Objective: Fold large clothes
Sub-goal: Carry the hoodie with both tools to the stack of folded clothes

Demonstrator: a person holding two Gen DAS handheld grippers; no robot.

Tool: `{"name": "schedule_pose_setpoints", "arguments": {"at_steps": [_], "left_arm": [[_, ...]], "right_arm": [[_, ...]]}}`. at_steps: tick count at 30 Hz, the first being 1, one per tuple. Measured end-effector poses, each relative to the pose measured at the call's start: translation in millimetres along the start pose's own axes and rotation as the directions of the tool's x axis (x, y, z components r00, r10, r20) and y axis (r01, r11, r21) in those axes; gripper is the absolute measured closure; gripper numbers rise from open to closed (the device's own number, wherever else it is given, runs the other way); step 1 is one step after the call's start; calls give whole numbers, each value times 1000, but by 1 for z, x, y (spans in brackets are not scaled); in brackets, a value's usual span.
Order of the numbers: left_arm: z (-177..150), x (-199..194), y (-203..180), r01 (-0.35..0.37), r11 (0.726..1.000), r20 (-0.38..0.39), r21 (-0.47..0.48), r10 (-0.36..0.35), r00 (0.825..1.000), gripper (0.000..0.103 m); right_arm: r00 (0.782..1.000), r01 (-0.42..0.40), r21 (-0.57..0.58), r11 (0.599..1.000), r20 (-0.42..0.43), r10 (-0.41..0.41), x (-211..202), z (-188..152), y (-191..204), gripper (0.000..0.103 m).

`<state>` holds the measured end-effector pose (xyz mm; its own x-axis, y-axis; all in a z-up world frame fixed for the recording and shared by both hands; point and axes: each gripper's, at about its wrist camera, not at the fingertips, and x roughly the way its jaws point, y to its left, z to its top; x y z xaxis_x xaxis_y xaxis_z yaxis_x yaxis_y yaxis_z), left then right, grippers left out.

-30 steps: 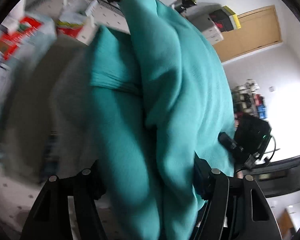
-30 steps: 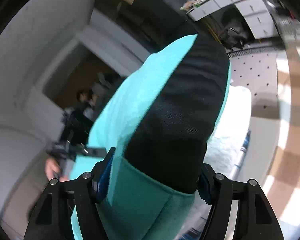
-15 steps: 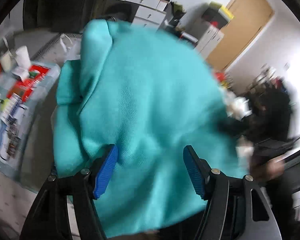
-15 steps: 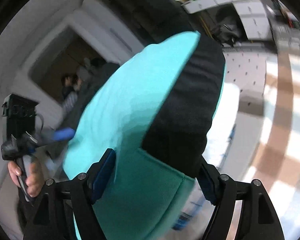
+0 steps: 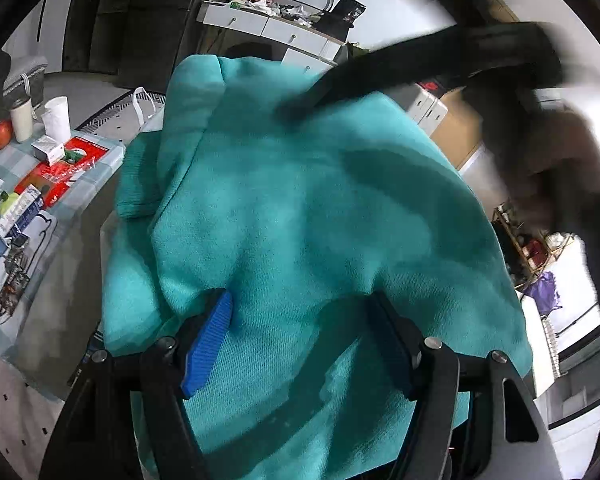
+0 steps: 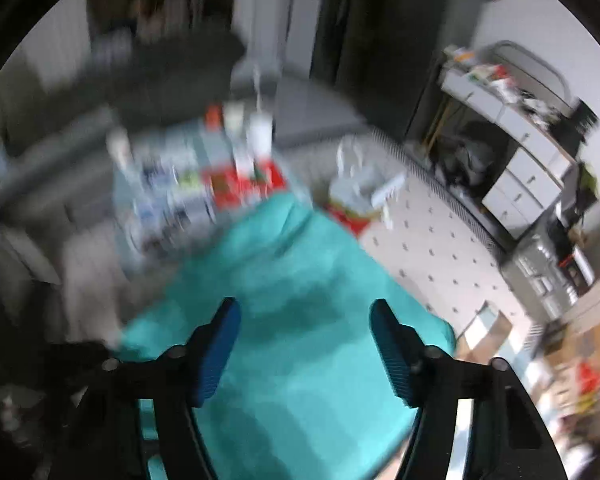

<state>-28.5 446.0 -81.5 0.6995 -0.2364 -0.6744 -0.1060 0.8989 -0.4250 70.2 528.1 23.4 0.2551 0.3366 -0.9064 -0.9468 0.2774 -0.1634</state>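
Bunching between the left hand-held gripper [image 5: 304, 340] pads, soft teal fleece [image 5: 300, 208]; right hand-held gripper [image 6: 306, 350] spread, just narrowed.

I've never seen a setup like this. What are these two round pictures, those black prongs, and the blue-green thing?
No robot: a person holds a two-finger tool in each hand, each with a wide-angle camera looking along its fingers. One picture is from the left tool, the other from the right tool; the black prongs are their fingers. The teal garment being folded shows in both views. It bunches between the left fingers; whether it's pinched is unclear. The right jaws have just been closing, with nothing pinched between them; the garment lies below. A cluttered table stands beside it.
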Motion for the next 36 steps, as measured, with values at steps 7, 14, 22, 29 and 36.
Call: {"name": "schedule_pose_setpoints", "arguments": {"at_steps": [7,14,22,29,36], "left_arm": [[7,2,23,57,998,28,-17,-57,998,40],[14,-5,29,45,999,0,-5,-45,999,38],[25,0,30,10,998,-30,-64,-12,999,37],[27,8,13,-48,998,-59,-47,45,997,37],[28,1,18,-60,997,-72,-51,56,996,37]], "right_arm": [[991,28,43,999,-135,-22,63,3,3,37],[998,-53,89,995,-38,56,-24,-14,-16,41],[968,-251,-86,964,-53,247,-94,-121,45,41],[997,-56,-118,991,-49,51,-12,-175,94,0],[916,-362,84,928,218,338,-76,-190,37,39]]}}
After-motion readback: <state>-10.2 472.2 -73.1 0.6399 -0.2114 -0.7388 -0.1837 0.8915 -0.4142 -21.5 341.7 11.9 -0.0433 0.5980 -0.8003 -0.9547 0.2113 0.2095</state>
